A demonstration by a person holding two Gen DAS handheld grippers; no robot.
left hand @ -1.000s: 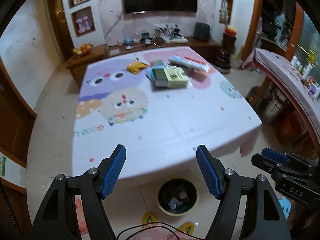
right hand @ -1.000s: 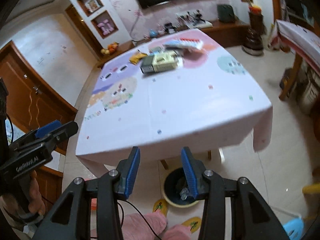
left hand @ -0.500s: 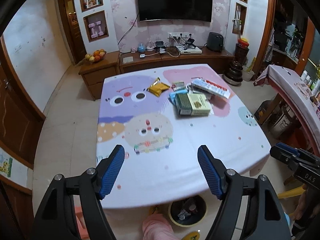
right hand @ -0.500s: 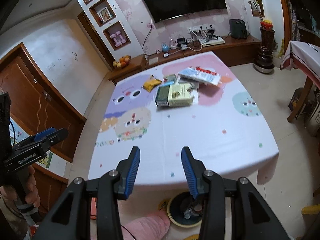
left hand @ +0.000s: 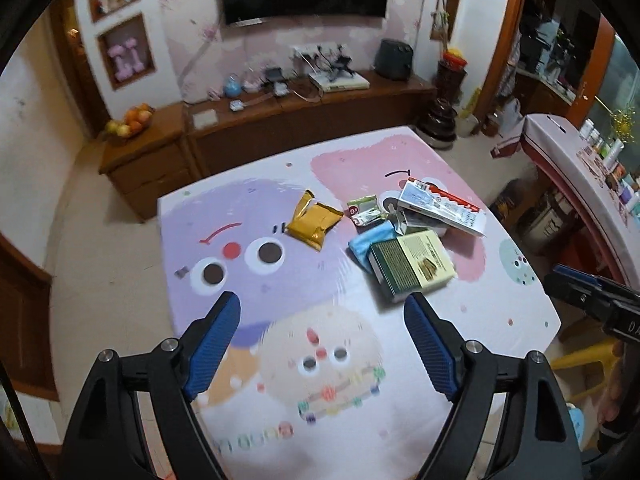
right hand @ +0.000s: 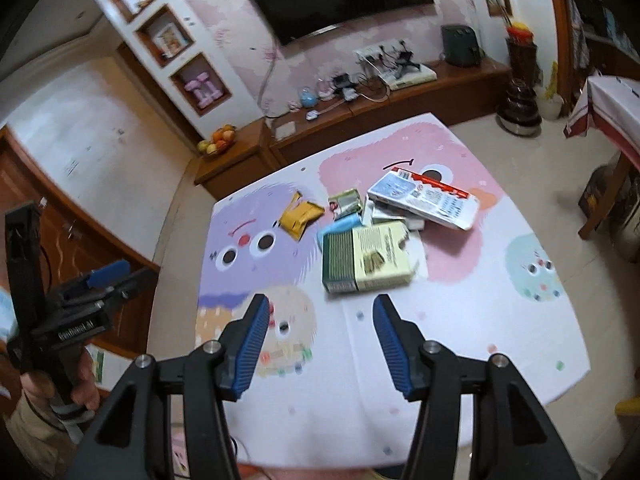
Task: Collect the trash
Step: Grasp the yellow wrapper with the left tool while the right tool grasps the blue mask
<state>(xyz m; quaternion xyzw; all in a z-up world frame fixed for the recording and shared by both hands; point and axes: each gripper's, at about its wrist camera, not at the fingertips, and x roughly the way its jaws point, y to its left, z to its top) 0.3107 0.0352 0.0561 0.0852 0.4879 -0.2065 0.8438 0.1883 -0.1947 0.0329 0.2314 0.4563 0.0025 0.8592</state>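
Gold wrapper (left hand: 314, 222) (perhaps foil) beside green box (left hand: 412, 266); both tools opening, empty.

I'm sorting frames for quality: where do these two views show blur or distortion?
Left wrist: the tablecloth print smears near the left gripper; the gold wrapper stays fairly sharp. Right wrist: similar smear beside the right gripper; fisheye bends the walls in both.

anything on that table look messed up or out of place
Yes. The trash sits in a loose heap: the green and cream box has a torn corner and lies across a blue packet, and the red and white carton rests tilted on other wrappers. The gold wrapper lies crumpled and torn open, apart from the pile.
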